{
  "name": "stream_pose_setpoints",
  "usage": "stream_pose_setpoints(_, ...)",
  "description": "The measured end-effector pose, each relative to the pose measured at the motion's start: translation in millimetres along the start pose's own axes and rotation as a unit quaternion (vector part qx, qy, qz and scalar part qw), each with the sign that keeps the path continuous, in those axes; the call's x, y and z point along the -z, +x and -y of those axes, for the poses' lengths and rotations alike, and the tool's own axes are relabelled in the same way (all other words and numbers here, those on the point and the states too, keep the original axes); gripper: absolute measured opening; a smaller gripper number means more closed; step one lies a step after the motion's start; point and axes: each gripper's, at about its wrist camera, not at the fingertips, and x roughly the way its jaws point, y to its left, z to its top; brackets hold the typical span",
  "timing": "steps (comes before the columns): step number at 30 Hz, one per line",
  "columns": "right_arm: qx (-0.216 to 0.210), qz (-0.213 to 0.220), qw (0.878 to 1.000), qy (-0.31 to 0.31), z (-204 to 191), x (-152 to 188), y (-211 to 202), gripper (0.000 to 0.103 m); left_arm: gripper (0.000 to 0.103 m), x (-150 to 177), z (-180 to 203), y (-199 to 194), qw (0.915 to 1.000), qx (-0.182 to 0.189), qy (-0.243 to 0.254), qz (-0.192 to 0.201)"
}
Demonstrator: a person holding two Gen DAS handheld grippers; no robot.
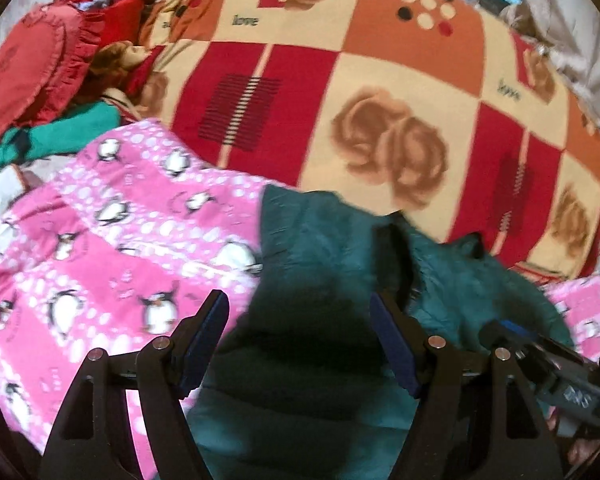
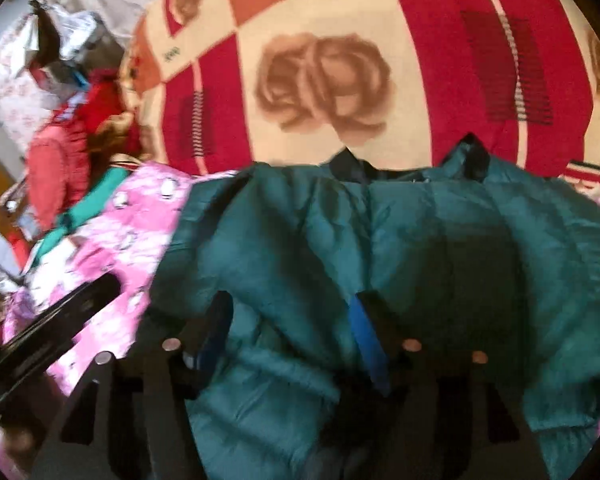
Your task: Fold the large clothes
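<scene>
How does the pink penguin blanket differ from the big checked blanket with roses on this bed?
The pink penguin blanket is pink with white dots and penguins; the checked rose blanket has red, orange and cream squares with brown roses and the word "love". The penguin blanket lies at the near left, under the teal jacket; the rose blanket spreads behind them and covers far more of the bed. Both are patterned and lie spread out.

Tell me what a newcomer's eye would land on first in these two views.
The teal padded jacket stands out first, spread low and central on the bed, right in front of both cameras. Behind it stretches a checked blanket in red, orange and cream with big brown roses. To the left lies a pink penguin-print cloth, partly under the jacket, with a red frilled cushion beyond it.
</scene>
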Motion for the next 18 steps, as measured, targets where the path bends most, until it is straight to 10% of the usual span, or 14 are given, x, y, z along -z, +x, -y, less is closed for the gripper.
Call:
stream_pose_setpoints(5,0.051,0.051,0.997,0.013,33.0,9.7,-75.7,0.077,0.051,-6.2,26.8,15.7,0.9975,0.061,-0.018,-0.03)
stream_pose_setpoints(11,0.125,0.101,0.984,0.076,101.7,26.0,-156.1,0.086,0.049,-2.7,66.7,49.0,0.9976,0.037,0.021,-0.054)
stream_pose_setpoints(14,0.155,0.107,0.975,0.119,131.1,39.0,-181.7,0.086,0.0,-1.0,82.9,63.3,0.9966,0.027,0.05,-0.06)
stream_pose_setpoints(18,0.152,0.093,0.97,0.163,157.8,48.9,-169.6,0.078,0.0,-8.9,81.4,60.9,0.9974,0.023,0.049,-0.047)
